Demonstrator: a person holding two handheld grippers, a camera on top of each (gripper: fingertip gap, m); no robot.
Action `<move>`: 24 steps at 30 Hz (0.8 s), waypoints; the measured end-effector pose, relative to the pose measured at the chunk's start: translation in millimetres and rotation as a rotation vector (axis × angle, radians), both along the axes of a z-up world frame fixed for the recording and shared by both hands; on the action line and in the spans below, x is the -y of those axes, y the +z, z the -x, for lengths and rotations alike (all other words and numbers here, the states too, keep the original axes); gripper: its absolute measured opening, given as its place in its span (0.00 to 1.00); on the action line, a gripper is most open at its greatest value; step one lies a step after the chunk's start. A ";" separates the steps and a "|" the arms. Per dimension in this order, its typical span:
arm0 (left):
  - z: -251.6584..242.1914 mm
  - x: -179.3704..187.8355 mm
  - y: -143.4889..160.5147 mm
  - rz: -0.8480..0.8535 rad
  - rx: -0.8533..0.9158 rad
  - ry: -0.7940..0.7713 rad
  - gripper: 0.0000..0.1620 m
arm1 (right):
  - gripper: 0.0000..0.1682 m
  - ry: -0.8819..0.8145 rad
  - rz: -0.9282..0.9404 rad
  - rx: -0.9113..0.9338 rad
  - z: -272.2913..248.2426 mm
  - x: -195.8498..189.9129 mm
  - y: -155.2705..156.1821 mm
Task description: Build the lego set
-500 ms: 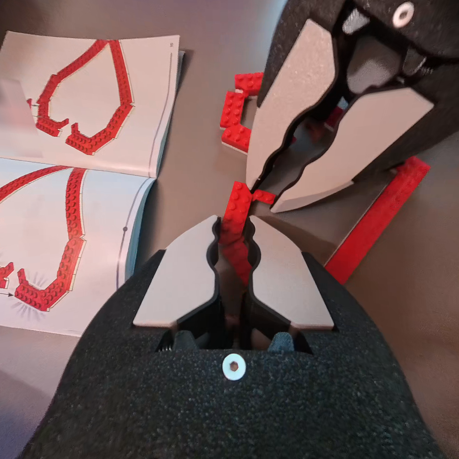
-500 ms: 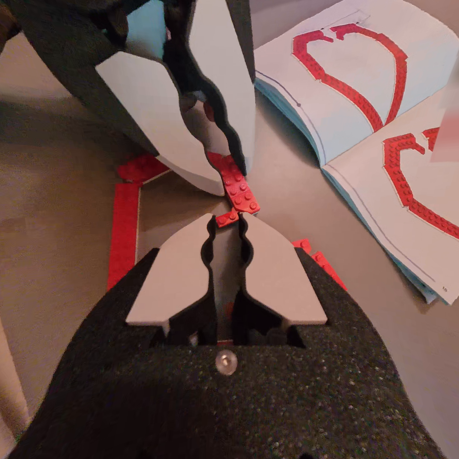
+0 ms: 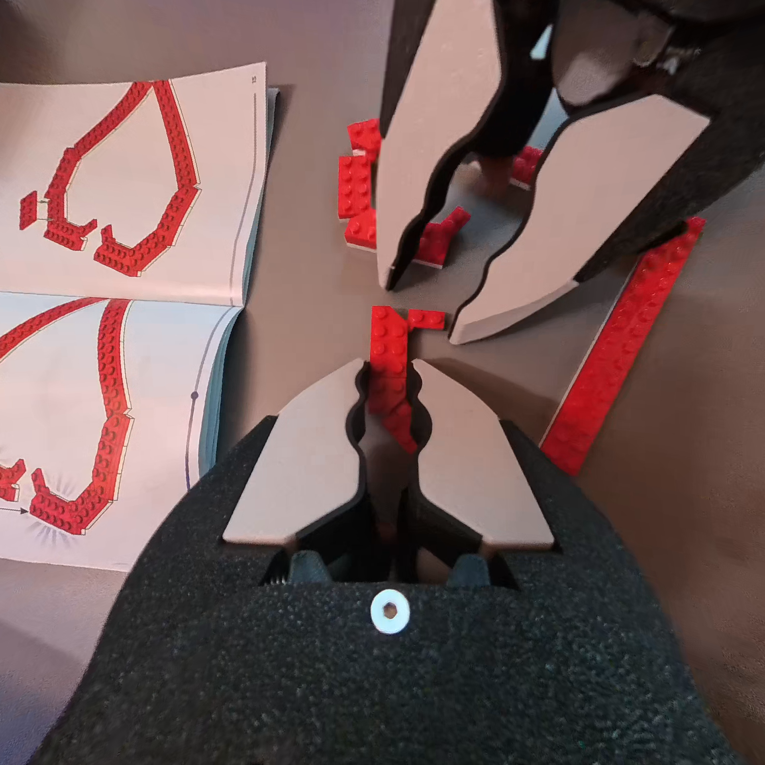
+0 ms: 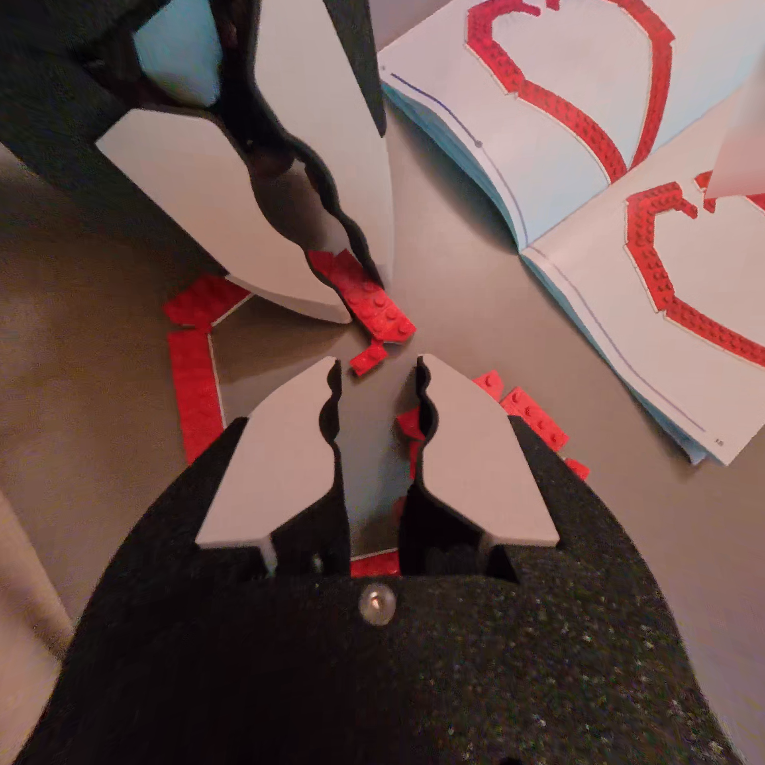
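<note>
Right gripper (image 4: 378, 364) withdrawn, open; brown tabletop (image 3: 683, 579).

Left wrist view: aimed down, close over the desk (image 3: 306, 232).
Right wrist view: faced oppositely, equally close.
Shared: red plate strip (image 3: 389, 352) (image 4: 378, 308).

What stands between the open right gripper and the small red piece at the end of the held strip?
Nothing visible. The right gripper is open, and the small red piece lies just ahead of its fingertips, over bare table.
</note>
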State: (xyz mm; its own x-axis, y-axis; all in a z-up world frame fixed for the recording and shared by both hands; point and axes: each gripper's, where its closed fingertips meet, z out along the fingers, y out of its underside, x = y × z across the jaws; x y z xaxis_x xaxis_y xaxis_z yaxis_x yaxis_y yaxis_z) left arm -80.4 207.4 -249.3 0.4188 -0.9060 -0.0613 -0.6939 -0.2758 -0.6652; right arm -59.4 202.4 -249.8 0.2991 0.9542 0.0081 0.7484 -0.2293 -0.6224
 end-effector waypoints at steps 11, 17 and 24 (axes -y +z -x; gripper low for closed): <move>-0.5 1.0 0.1 -0.007 0.019 -0.013 0.10 | 0.09 -0.067 -0.041 -0.040 2.3 4.0 -1.0; -0.6 3.8 0.2 -0.011 0.011 -0.029 0.10 | 0.08 0.222 -0.127 0.113 -0.7 5.4 -0.4; -1.1 4.2 0.0 -0.011 0.007 -0.028 0.10 | 0.12 0.295 -0.042 0.092 -8.1 8.7 6.0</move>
